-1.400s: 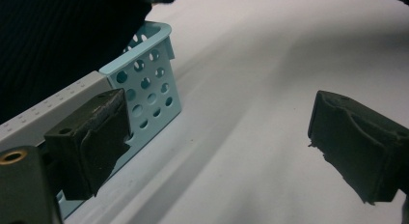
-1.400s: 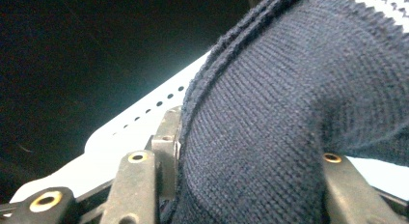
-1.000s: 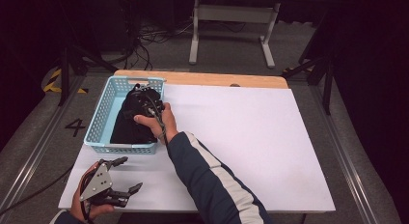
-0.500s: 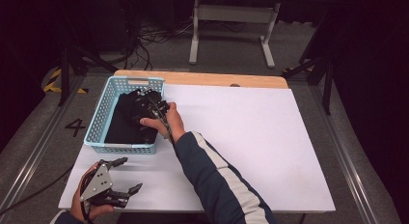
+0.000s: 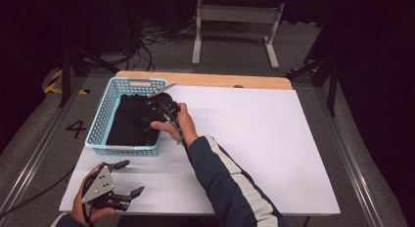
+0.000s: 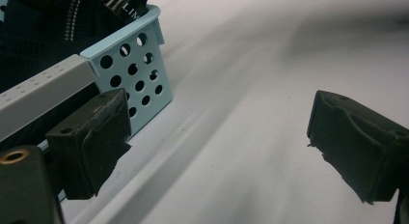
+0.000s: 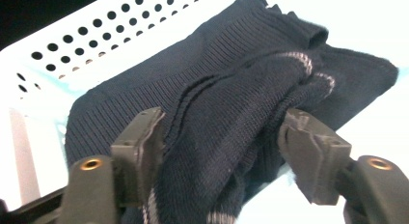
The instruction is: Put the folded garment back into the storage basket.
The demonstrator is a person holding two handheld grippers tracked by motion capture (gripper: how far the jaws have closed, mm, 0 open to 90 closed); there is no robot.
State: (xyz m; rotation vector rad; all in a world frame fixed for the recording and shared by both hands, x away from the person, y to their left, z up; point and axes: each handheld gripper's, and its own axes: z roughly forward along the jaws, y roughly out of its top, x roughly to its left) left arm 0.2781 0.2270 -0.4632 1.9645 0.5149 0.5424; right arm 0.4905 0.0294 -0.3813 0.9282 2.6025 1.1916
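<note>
Dark knit garment (image 7: 226, 108) in blue basket (image 5: 100, 126), right gripper (image 7: 222, 142) jaws just opening around it, left gripper (image 5: 128, 180) agape, empty.

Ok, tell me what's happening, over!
Right gripper over the basket, jaws just opening, dark knit garment loose between them. Left gripper open above the table. Nothing blocking.

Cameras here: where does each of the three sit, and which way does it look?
High view: above the table, looking down; both forearms, left gripper, right gripper.
Left gripper view: on the left gripper, facing the basket; open jaws.
Right gripper view: over the dark knit garment; jaws just opening, fabric between them.
Shared: all show the basket.
</note>
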